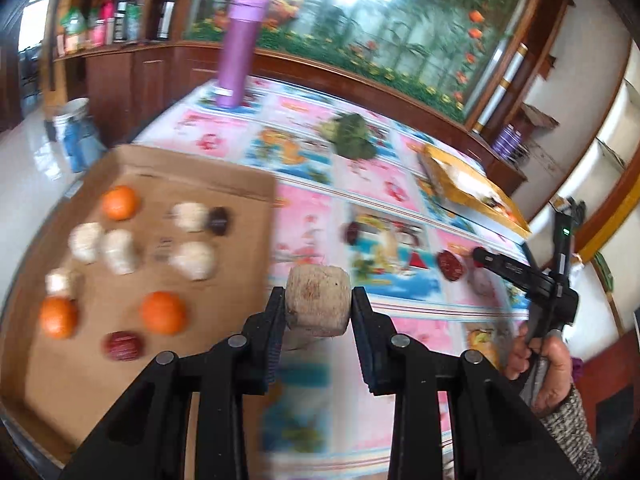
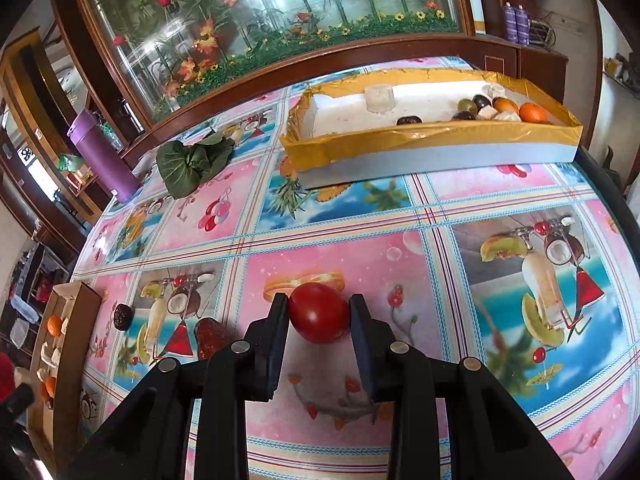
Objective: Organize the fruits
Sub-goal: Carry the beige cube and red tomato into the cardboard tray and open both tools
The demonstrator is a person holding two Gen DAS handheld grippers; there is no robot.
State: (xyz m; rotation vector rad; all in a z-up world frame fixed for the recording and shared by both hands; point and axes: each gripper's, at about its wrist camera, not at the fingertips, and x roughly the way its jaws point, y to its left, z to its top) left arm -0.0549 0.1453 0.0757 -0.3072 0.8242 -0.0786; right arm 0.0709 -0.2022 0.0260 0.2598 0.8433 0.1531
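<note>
A glossy fruit-print tablecloth covers the table, backed by a wooden cabinet with a flowered glass panel. Only the left wrist view looks into the flat brown cardboard tray at the table's left edge (oranges, pale lumps, dark fruits); only the right view looks into the gold-taped white box at the far edge. The left gripper is clamped on a tan cylindrical chunk. The right gripper pinches a round red tomato near the front edge.
</note>
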